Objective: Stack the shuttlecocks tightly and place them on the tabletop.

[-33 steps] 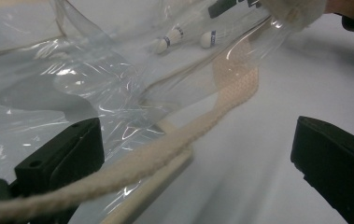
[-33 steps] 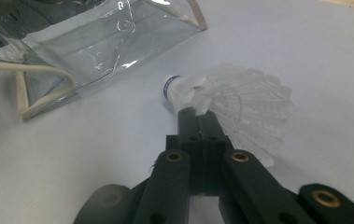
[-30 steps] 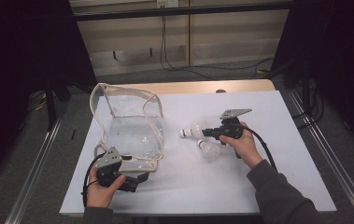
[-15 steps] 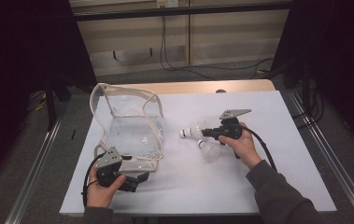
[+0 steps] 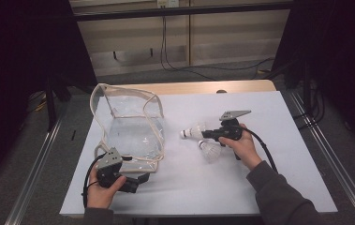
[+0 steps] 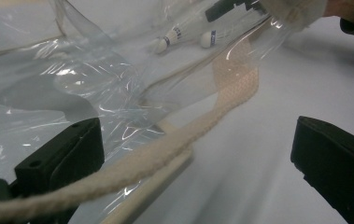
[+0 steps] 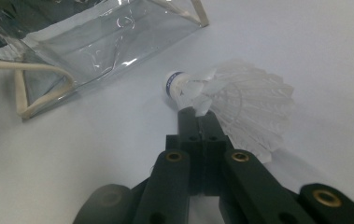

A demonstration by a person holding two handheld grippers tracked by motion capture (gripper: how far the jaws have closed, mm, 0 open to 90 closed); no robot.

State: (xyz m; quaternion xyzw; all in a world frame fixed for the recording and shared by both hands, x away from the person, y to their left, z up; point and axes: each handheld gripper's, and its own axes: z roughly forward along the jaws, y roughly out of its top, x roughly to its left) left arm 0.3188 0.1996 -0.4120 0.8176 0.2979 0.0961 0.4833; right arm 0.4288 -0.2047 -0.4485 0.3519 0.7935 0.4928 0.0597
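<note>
Right gripper view: the right gripper [image 7: 194,112] is pinching a shuttlecock [image 7: 230,100] by its feathers, right of the clear bag [image 5: 133,126]. The left gripper [image 5: 140,178], jaws wide, is straddling the bag's strap [image 6: 174,144]; it should clamp and open the mouth before insertion.

Open bench [image 5: 278,178] across the whole right side and the front middle. Toward the left, blocked by the clear bag [image 5: 133,126] with its cord handle [image 6: 165,149]. Between bag and right tongs [image 5: 206,136], two shuttlecocks [image 5: 194,131] lying in the gap.
</note>
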